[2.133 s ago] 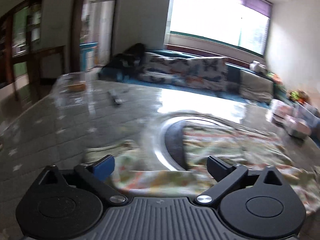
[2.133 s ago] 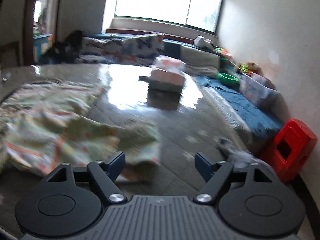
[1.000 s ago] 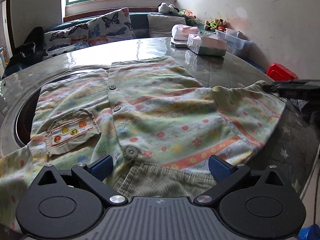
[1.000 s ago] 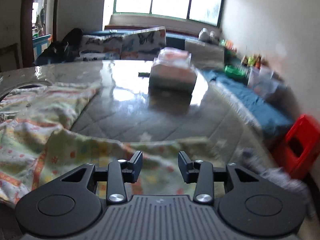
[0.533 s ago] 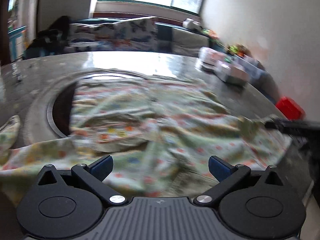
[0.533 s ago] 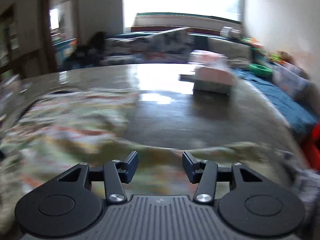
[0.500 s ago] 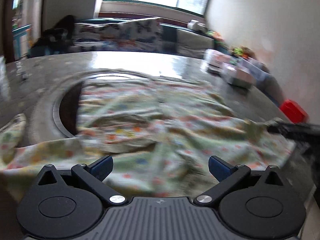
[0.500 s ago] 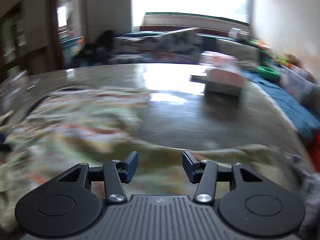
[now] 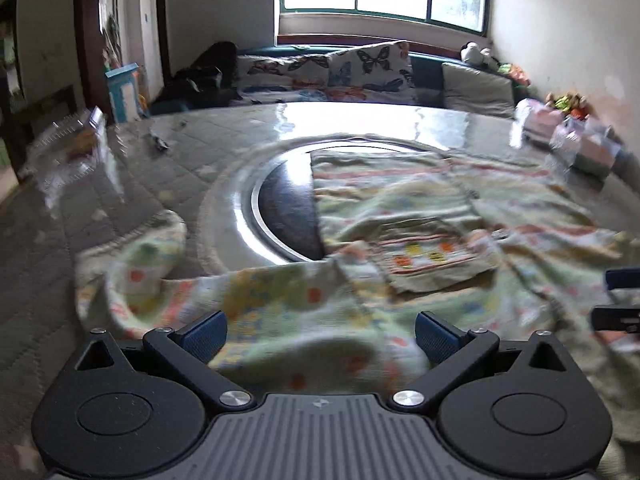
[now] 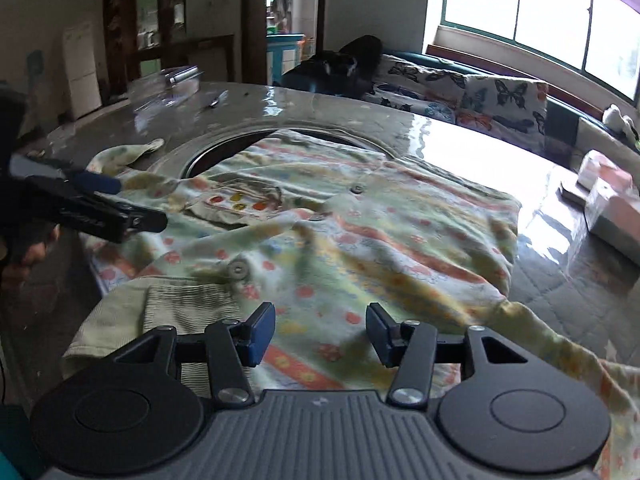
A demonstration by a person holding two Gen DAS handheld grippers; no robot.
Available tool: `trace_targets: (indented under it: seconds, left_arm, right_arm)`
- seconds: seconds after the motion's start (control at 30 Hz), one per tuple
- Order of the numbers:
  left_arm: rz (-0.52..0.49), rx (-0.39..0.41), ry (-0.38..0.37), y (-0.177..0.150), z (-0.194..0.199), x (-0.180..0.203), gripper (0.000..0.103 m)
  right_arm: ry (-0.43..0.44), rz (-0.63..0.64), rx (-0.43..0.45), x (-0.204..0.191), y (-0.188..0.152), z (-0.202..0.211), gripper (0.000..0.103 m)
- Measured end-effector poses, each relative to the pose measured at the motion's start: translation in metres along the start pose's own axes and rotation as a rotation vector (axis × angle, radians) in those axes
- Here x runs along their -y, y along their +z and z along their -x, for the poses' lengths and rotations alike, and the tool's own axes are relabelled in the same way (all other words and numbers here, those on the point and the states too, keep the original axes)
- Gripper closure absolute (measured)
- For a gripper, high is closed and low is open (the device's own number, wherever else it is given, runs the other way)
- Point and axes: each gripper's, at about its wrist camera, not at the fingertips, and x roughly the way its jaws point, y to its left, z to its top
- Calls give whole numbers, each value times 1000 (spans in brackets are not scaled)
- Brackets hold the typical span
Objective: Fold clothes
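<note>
Right wrist view: the right tongs, which a second ago pinched the shirt, now gape half-open and empty above it, apparently spread on the desk for folding; left tongs wide open.

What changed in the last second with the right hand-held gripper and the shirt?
The right hand-held gripper was nearly closed at the shirt's sleeve edge; it has opened with nothing between its fingers and swung left over the shirt body. The sleeve now lies loose on the table. The left hand-held gripper stayed open, and the tissue boxes stayed put.
</note>
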Motion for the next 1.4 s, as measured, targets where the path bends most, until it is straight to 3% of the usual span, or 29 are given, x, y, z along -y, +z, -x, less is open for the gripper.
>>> trace_targets:
  seconds: [0.2,0.33,0.53,0.63,0.77,0.9,1.03,1.13,1.23,1.4]
  left_arm:
    - [4,12,17,0,3,-5,1]
    - [-11,36,-67,1,18,4,1]
    - [-61,62,-258,2,46,20,1]
    - [-135,77,-357,-3,60,35,1]
    - [-261,87,-487,-14,72,63,6]
    - [-368,59,-551,-25,70,85,24]
    - [-418,16,-547,-31,61,91,45]
    - [-452,-3,-543,-35,57,93,51]
    - [-469,2,-531,-37,61,91,53]
    - [-468,14,-514,-41,63,87,52]
  right_arm:
    - [114,34,0,-24,-1,20,53]
    - [168,73,-11,-42,-4,19,55]
    - [159,77,-25,-48,-9,13,88]
    - [153,28,-3,-36,-8,23,97]
    - [130,-42,27,-17,-7,36,98]
    - [119,-82,45,-6,-6,44,101]
    - [118,-88,49,-5,-6,45,101]
    - [165,-74,43,-11,-7,44,95]
    - [205,-39,43,-21,-4,42,93]
    - [256,22,-2,-39,1,22,79]
